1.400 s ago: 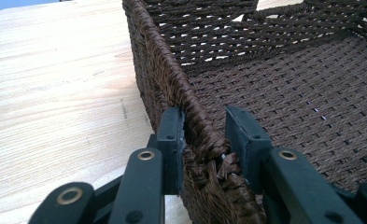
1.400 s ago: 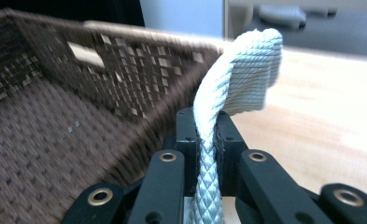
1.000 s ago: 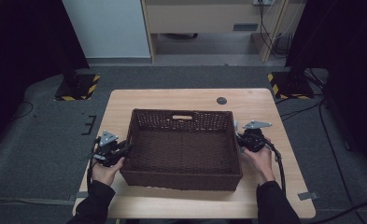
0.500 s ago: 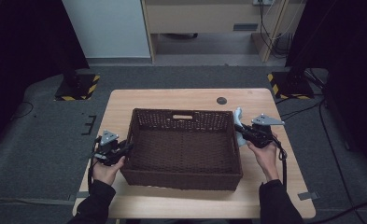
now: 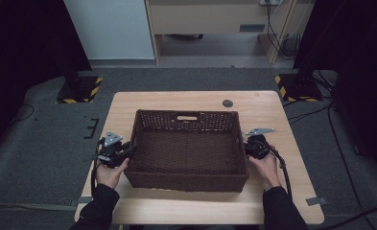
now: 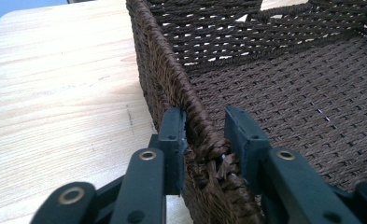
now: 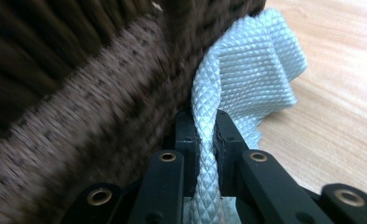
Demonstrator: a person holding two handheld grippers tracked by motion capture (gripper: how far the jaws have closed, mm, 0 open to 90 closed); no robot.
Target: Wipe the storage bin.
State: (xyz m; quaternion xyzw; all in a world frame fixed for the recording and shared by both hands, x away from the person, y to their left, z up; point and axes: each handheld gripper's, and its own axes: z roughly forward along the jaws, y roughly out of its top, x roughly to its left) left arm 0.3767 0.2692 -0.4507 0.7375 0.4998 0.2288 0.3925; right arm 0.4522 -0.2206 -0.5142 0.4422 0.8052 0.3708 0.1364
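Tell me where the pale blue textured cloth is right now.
In the right gripper view the pale blue textured cloth is pinched in the right gripper, pressed against the outer wall of the dark brown woven basket, above the light wooden table.

Light wood table (image 5: 267, 206), pale grain, rounded corners, sitting on grey carpet. Big dark brown woven basket (image 5: 188, 179) parked dead centre on top, handle cutout in far wall. Small dark round disc (image 5: 228, 103) near far edge, well apart from basket. Bit of pale blue waffle-weave cloth (image 7: 256, 74) just beside basket's right wall, drooping toward tabletop.
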